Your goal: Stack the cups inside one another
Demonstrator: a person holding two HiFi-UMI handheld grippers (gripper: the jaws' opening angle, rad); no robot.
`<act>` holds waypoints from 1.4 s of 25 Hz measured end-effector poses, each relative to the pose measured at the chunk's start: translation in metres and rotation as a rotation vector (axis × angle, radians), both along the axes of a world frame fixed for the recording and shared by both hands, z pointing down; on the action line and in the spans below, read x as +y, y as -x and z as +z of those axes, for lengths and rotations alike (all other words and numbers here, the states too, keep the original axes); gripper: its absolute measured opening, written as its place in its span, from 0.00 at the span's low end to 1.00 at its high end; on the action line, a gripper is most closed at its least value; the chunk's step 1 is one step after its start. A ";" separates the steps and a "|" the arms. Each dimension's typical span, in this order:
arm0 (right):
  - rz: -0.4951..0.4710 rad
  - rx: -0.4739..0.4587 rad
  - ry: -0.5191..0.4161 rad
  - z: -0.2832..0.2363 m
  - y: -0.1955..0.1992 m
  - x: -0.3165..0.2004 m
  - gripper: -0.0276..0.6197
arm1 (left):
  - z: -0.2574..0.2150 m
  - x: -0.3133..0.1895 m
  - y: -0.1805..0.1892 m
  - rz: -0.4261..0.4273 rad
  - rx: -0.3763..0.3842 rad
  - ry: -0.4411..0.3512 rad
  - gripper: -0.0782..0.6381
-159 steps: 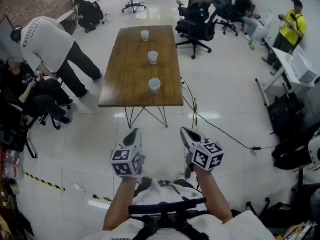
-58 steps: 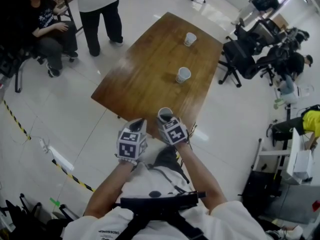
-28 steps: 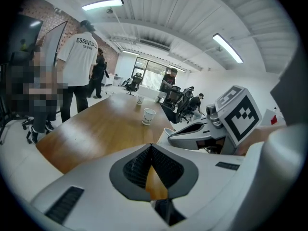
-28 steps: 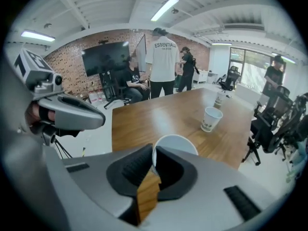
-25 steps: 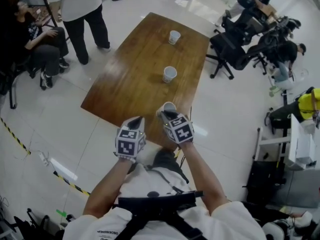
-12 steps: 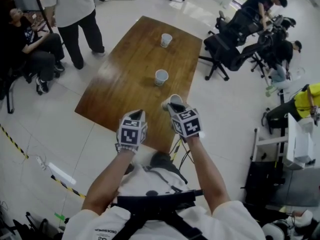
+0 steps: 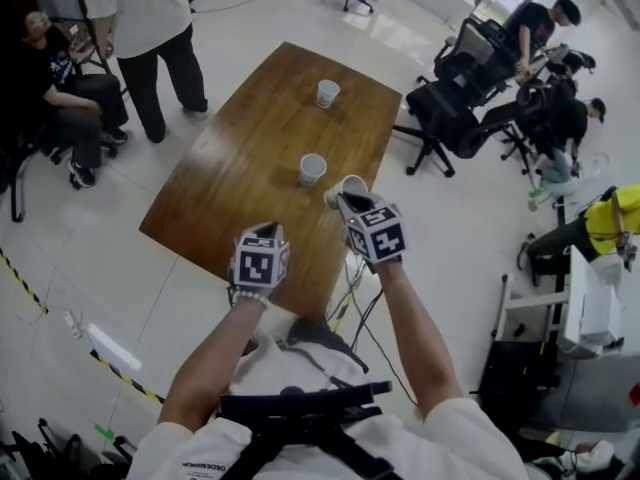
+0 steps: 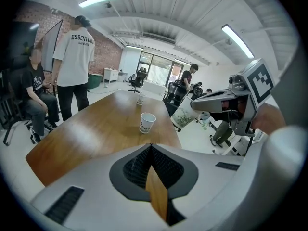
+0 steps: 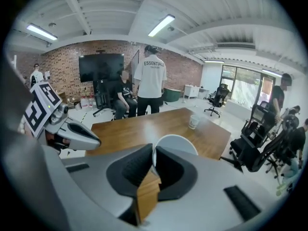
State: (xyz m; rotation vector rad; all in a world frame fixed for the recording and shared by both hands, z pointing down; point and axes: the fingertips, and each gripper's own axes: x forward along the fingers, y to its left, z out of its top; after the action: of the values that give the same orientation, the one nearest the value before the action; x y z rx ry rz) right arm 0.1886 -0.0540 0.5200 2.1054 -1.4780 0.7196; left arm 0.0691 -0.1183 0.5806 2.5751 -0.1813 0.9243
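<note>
My right gripper (image 7: 345, 199) is shut on the rim of a white paper cup (image 7: 349, 186), held tilted in the air over the near right part of the wooden table (image 7: 235, 183). In the right gripper view the cup's wall (image 9: 176, 146) sits pinched between the jaws. A second cup (image 7: 312, 169) stands upright mid-table, just left of and beyond the held one. A third cup (image 7: 326, 92) stands near the far end. My left gripper (image 7: 262, 232) hovers over the table's near edge, shut and with nothing in it. The left gripper view shows the middle cup (image 8: 147, 122) ahead and the held cup (image 8: 185, 114) to its right.
A person in a white shirt (image 7: 150, 13) stands at the table's far left, and another (image 7: 55, 78) sits beside them. Black office chairs (image 7: 450, 98) crowd the table's right side. A cable (image 7: 350, 298) trails on the floor under the near edge.
My right gripper has lifted the cup and carried it forward, close to the middle cup. The left gripper has moved forward over the table's near edge, still shut.
</note>
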 end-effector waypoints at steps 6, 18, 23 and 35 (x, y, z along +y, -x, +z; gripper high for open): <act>-0.046 0.015 -0.003 -0.011 -0.037 -0.012 0.09 | -0.001 0.003 -0.020 -0.036 -0.004 0.014 0.09; -0.191 0.025 0.050 0.003 -0.077 -0.064 0.09 | -0.009 -0.009 -0.053 -0.094 -0.008 -0.015 0.09; -0.251 0.025 0.086 0.018 -0.083 -0.088 0.09 | -0.008 -0.017 -0.064 -0.101 0.005 -0.033 0.09; -0.346 0.029 0.198 0.067 -0.079 -0.120 0.09 | 0.007 -0.029 -0.062 -0.117 -0.024 -0.009 0.09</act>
State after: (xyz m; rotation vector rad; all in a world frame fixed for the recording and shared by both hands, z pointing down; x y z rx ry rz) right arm 0.2672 -0.1739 0.5867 1.6516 -1.6262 0.6677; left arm 0.1309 -0.1474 0.5876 2.5322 -0.3404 0.9137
